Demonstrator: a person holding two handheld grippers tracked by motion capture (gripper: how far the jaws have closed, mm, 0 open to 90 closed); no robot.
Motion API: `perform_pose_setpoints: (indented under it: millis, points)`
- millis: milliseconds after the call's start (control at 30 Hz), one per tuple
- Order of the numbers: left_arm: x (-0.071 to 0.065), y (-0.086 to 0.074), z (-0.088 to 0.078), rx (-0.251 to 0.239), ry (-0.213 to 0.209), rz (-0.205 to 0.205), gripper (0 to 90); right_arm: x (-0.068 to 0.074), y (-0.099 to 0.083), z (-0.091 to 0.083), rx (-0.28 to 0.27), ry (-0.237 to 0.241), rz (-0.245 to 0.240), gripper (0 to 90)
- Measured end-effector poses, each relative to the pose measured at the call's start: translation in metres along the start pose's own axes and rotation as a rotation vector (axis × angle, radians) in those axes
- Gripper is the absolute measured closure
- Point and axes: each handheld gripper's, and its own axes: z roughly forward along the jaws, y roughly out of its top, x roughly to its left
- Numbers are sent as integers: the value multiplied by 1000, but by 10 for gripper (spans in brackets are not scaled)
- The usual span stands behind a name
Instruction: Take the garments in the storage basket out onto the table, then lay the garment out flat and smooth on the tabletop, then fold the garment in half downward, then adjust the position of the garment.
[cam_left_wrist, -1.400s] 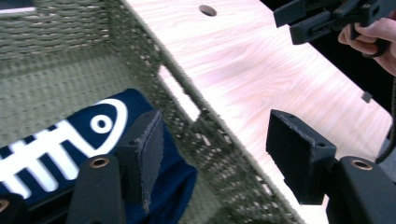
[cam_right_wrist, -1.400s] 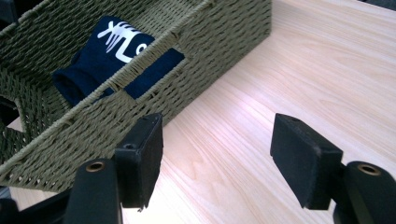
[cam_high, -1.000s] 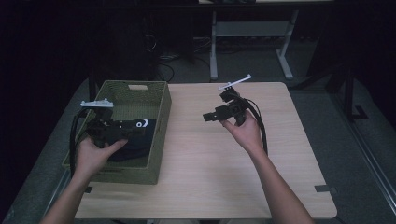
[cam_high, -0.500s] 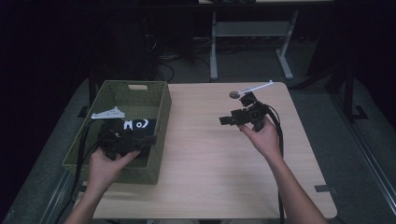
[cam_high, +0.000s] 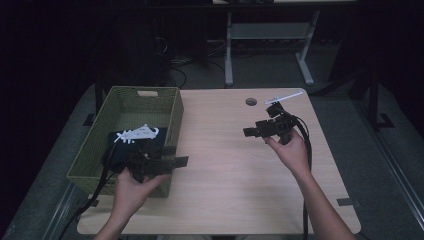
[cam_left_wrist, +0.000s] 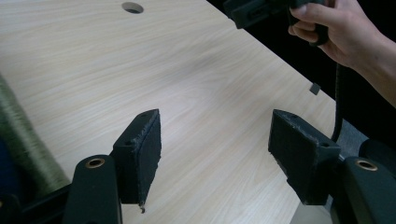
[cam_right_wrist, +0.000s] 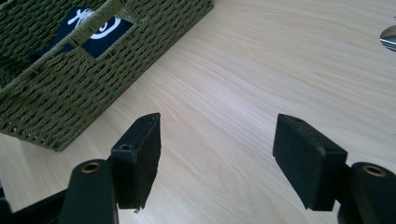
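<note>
a dim lab or workshop set up for recording. a light wood-grain table (cam_high: 240, 170) with a round cable hole (cam_high: 251, 101) near its far edge stands on grey carpet (cam_high: 350, 115). beyond the far edge, the white metal legs of a stand (cam_high: 265, 45) rise from the floor beside loose black cables (cam_high: 175, 65). a woven green basket (cam_high: 165, 107) sits at the table's left edge. the background is unlit.

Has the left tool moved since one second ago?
Yes. The left tool has moved out of the green basket and now pokes over its right wall above the table.
</note>
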Motion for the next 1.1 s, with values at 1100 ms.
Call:
perform_pose_setpoints:
  millis: [1100]
  points:
    - [-16, -13, 33, 22, -115, 32, 333, -17, -31, -19, -5, -47, 59, 302]
